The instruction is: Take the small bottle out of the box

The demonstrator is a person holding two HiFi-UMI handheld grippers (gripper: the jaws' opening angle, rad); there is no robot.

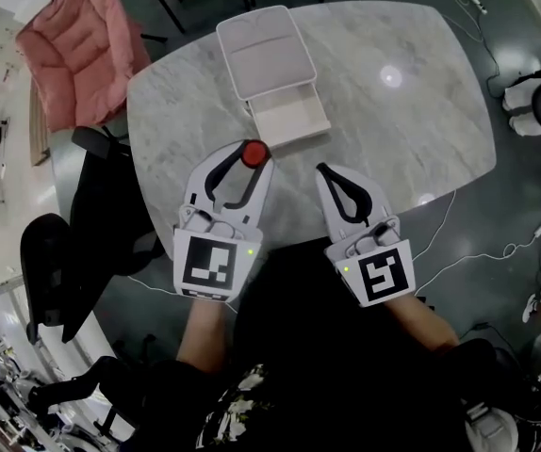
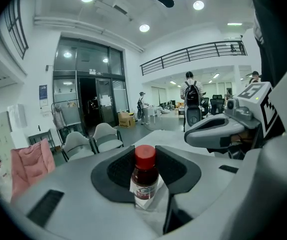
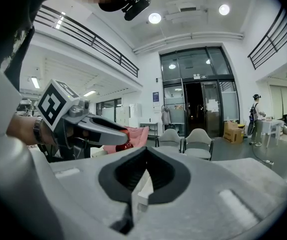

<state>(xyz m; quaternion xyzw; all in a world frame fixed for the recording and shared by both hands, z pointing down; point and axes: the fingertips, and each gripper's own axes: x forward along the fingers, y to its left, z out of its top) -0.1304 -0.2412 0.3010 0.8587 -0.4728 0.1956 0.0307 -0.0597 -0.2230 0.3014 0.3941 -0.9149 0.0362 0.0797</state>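
My left gripper (image 1: pixel 251 161) is shut on a small bottle (image 1: pixel 254 153) with a red cap, held upright above the marble table (image 1: pixel 393 130). In the left gripper view the bottle (image 2: pixel 145 179) stands between the dark pads (image 2: pixel 121 171), its white label showing. The open white box (image 1: pixel 289 121) lies just beyond it, with its lid (image 1: pixel 263 53) folded back. My right gripper (image 1: pixel 324 171) hovers to the right of the left one, jaws together with nothing in them; its tips (image 3: pixel 146 153) meet in the right gripper view.
A pink padded chair (image 1: pixel 77 50) stands off the table's far left and a black chair (image 1: pixel 91 224) at its near left. Cables (image 1: pixel 497 250) trail over the dark floor on the right. Grey chairs (image 3: pixel 186 140) and glass doors lie ahead.
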